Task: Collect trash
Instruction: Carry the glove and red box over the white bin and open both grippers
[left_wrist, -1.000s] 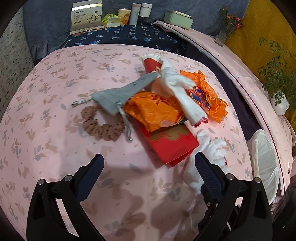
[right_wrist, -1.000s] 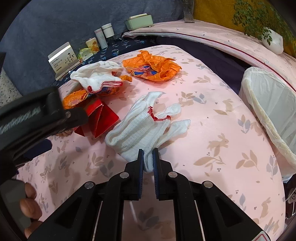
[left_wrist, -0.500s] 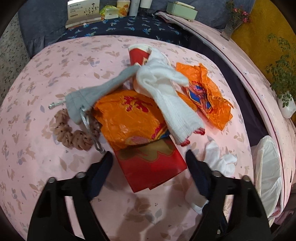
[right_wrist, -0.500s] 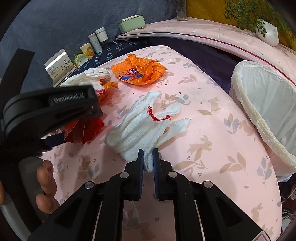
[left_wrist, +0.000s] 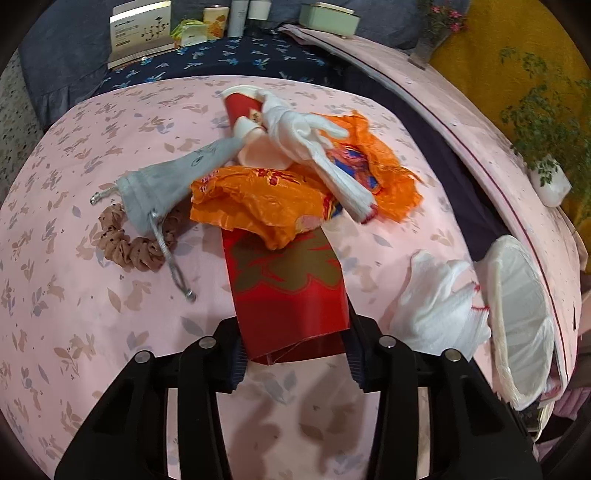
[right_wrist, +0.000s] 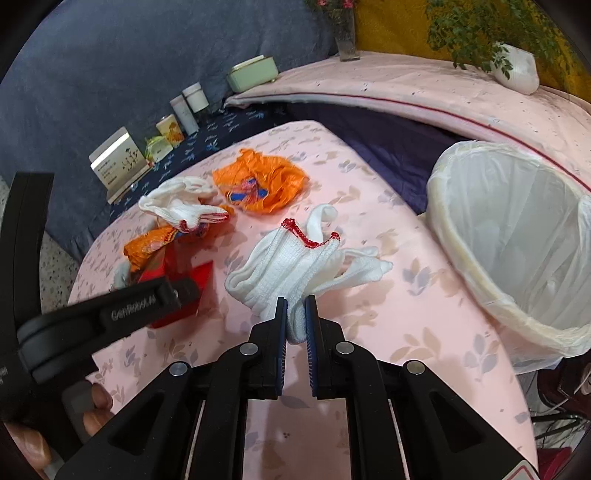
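left gripper (left_wrist: 295, 354): fingers straddle red packet (left_wrist: 288, 291), contact unclear (cannot tell grip) | right gripper (right_wrist: 295, 321): clamped on white glove (right_wrist: 295, 262) | bin (right_wrist: 461, 236) beside table (right_wrist: 424, 332)

The left claw (left_wrist: 293, 354) stood with its two black fingers spread wide, one at each long edge of what lay between them; whether they pressed it could not be told. In the right wrist view that claw's black body reached in from the left, and the person's bare fingers (right_wrist: 96, 400) curled around its handle at the lower left corner. The right claw (right_wrist: 295, 319) pointed forward and slightly down, its blue-padded fingers drawn almost together and pinching white fabric between them.
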